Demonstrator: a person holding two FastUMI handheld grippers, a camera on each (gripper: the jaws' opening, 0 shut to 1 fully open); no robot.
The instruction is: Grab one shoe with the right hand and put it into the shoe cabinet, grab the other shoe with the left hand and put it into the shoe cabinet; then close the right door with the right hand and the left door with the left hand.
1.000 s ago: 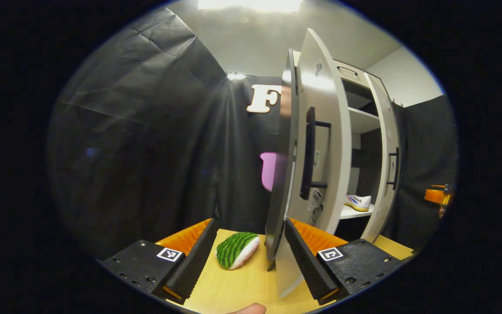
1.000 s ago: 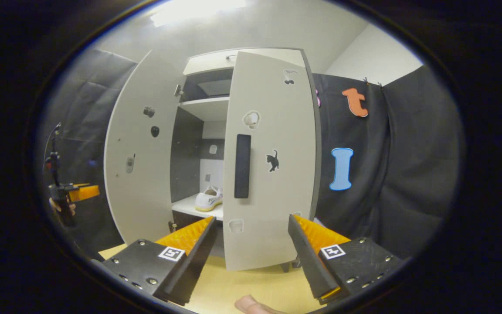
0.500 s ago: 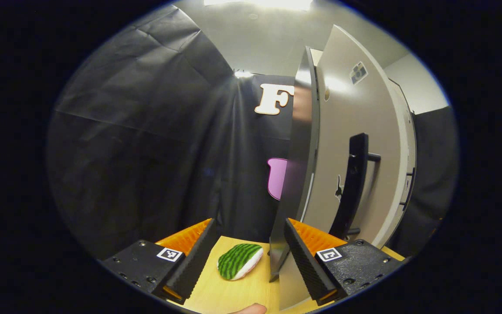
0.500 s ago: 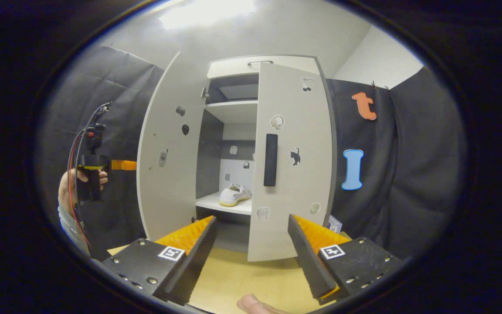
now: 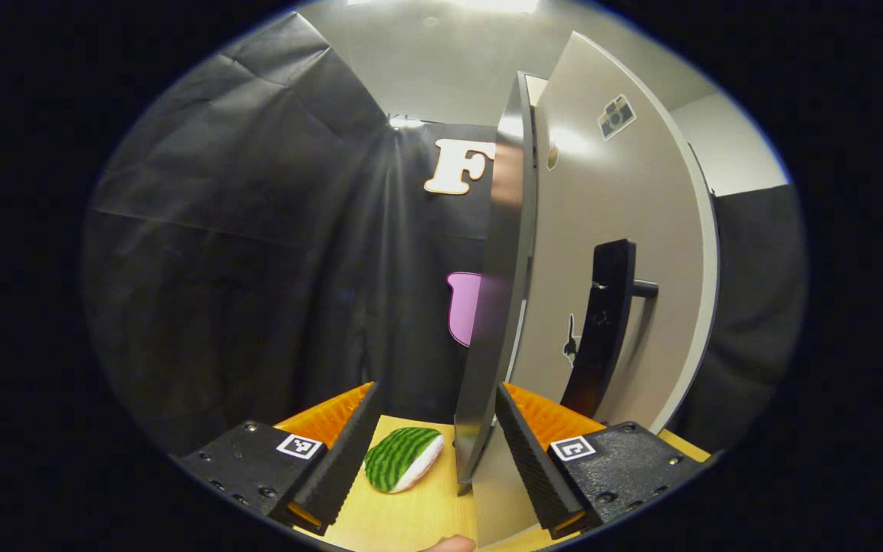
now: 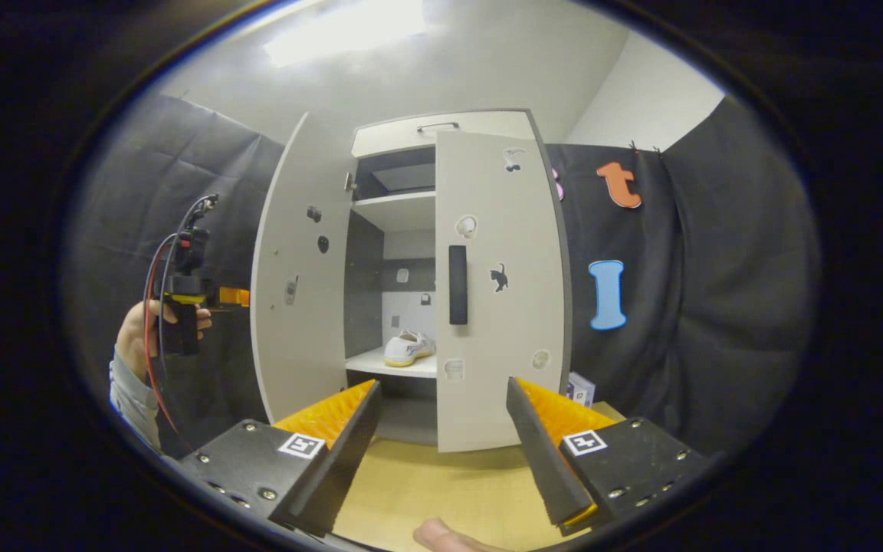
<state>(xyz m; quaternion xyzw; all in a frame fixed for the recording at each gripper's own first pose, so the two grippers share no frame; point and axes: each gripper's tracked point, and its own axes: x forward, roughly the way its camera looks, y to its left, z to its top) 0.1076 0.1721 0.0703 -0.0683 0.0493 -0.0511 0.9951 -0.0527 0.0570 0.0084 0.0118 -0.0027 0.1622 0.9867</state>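
With the right door [image 6: 499, 291] shut, the only way into the shoe cabinet [image 6: 441, 126] is the gap between it and the wide-open left door [image 6: 300, 284].

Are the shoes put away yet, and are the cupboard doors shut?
A white shoe sits on a shelf in the shoe cabinet; I cannot see a second one. The right door looks closed or nearly so. The left door stands wide open, with the open left gripper beside its outer edge. The right gripper hangs open in front. Left: closing that door.
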